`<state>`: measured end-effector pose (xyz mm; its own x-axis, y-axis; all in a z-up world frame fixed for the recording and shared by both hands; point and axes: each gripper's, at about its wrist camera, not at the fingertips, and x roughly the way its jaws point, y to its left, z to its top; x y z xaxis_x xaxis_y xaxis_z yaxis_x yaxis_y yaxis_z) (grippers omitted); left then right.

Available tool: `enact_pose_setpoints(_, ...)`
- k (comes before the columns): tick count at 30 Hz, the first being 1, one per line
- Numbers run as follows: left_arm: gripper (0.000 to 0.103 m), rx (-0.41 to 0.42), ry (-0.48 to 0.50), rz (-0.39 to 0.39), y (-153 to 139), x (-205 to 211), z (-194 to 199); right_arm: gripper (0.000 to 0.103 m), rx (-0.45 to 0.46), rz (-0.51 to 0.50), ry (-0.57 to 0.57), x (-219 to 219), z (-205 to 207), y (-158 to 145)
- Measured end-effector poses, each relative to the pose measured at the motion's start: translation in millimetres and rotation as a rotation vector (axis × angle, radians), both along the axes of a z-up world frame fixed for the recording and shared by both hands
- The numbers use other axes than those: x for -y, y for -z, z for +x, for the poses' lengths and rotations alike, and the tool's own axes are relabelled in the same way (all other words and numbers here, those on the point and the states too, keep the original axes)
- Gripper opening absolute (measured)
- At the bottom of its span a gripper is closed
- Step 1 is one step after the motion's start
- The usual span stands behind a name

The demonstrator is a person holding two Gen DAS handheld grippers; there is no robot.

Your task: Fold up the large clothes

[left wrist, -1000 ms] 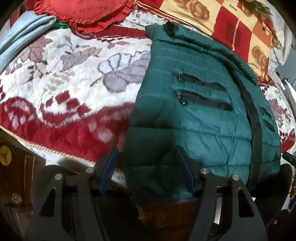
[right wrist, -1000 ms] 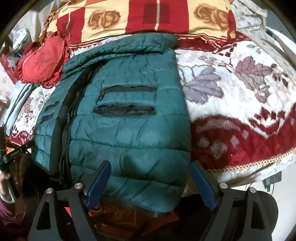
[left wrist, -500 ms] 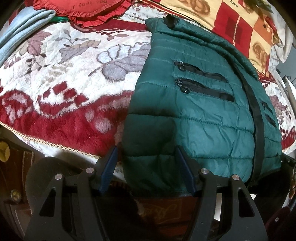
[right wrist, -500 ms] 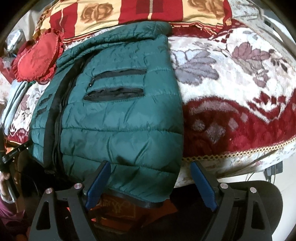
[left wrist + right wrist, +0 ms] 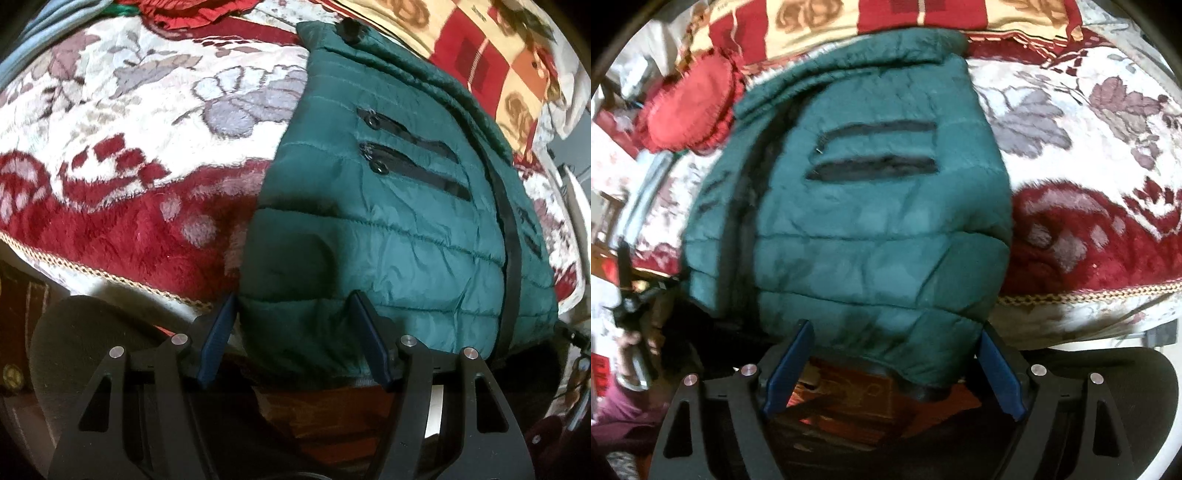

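A dark green quilted puffer jacket (image 5: 399,229) lies front up on the bed, its hem hanging over the near edge. It has black zip pockets and a black centre zip. My left gripper (image 5: 291,317) is open, its blue fingers either side of the hem's left corner. In the right wrist view the jacket (image 5: 879,229) fills the middle. My right gripper (image 5: 894,347) is open, its fingers straddling the hem's right corner. Neither jaw is closed on the fabric.
The bed carries a red and white floral blanket (image 5: 122,155) with a gold-braided edge (image 5: 1089,295). A red frilled heart cushion (image 5: 690,107) and a red and yellow rose quilt (image 5: 923,18) lie at the back. Folded pale blue cloth (image 5: 33,48) lies far left.
Both grippers have moved in closer to the jacket's hem, so the jacket looms larger. Both stay open. The jacket itself has not moved.
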<state>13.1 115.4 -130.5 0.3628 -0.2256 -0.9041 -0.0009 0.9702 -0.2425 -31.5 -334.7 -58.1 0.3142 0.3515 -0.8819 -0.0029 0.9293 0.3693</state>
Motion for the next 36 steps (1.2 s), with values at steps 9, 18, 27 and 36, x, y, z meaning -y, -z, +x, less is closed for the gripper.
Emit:
enact_pose_setpoints(9, 0.064, -0.027, -0.014, -0.084, 4.0, -9.0, 0.0, 0.086, -0.015, -0.013, -0.017, -4.3, 5.3, 7.9)
enact_pose_setpoints(18, 0.064, -0.017, 0.057, -0.115, 2.2, 6.4, -2.4, 0.086, 0.005, 0.024, -0.015, 0.3, 7.9, 6.8)
enact_pose_setpoints(27, 0.036, -0.006, 0.080, -0.058, -4.1, 14.7, -0.8, 0.051, -0.004, 0.001, 0.028, 2.7, 13.7, 22.1)
enact_pose_setpoints(36, 0.017, 0.028, 0.131, -0.024, -17.1, 19.9, -0.6, 0.022, 0.069, 0.011, -0.011, 11.6, 5.6, 2.6)
